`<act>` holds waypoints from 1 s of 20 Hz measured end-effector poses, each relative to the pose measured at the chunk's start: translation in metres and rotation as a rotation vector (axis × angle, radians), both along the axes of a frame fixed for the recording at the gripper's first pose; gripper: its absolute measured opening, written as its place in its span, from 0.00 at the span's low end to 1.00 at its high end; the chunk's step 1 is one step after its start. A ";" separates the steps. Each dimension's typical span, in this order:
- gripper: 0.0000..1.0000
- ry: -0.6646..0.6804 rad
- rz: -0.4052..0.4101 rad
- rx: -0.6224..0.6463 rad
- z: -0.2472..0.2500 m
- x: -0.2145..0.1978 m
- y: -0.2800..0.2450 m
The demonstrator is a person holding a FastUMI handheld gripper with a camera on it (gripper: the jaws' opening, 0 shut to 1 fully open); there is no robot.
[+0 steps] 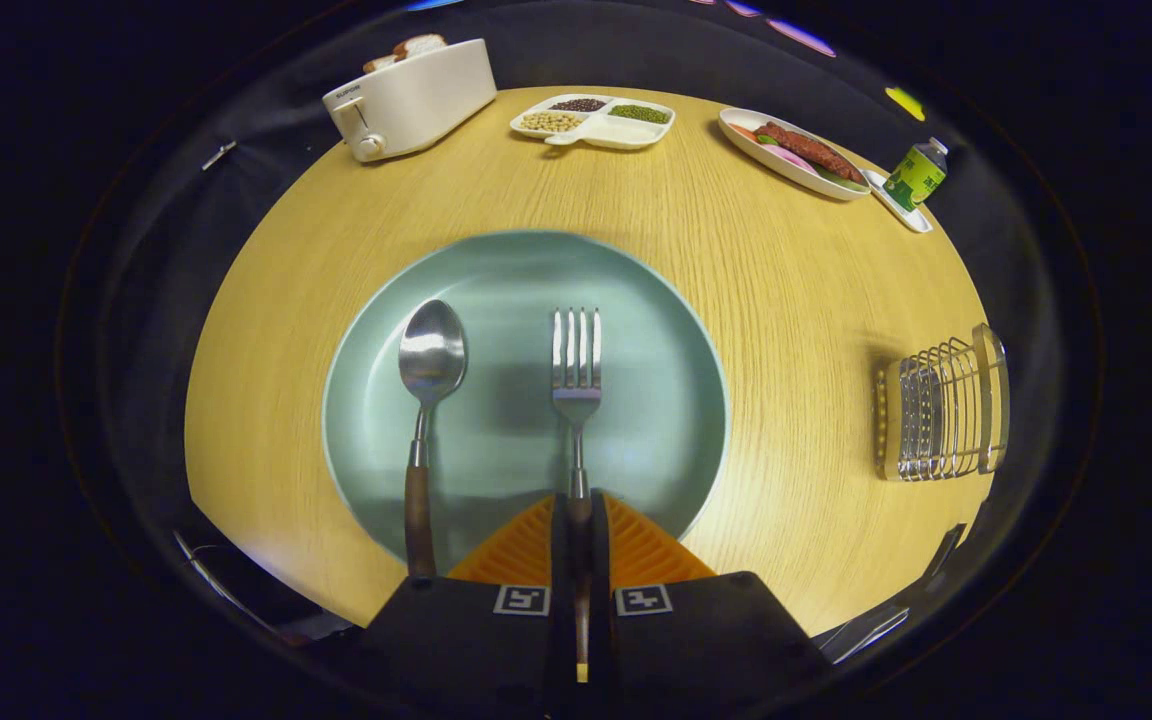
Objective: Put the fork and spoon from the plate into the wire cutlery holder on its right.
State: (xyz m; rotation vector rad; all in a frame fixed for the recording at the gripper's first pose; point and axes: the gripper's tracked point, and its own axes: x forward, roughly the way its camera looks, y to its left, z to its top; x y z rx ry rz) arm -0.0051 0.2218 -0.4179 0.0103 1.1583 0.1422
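Observation:
A pale green plate (636,300) lies on the round wooden table just ahead of my fingers. On it, a steel fork (576,365) points away from me, its dark handle running back between my two fingers. My gripper (578,505) is shut on the fork's handle, both fingers pressing it from either side. A steel spoon (431,365) with a brown handle lies parallel to the fork, to its left on the plate. The wire cutlery holder (941,410) stands on the table to the right of the plate, apart from it.
At the far side of the table (796,260) stand a white toaster (411,100) with bread, a divided dish of beans (591,120), an oval dish of food (796,150) and a small green bottle (918,172) on a tray.

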 end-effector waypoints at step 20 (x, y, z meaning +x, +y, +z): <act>0.09 0.279 0.270 -0.103 0.113 -0.034 -0.277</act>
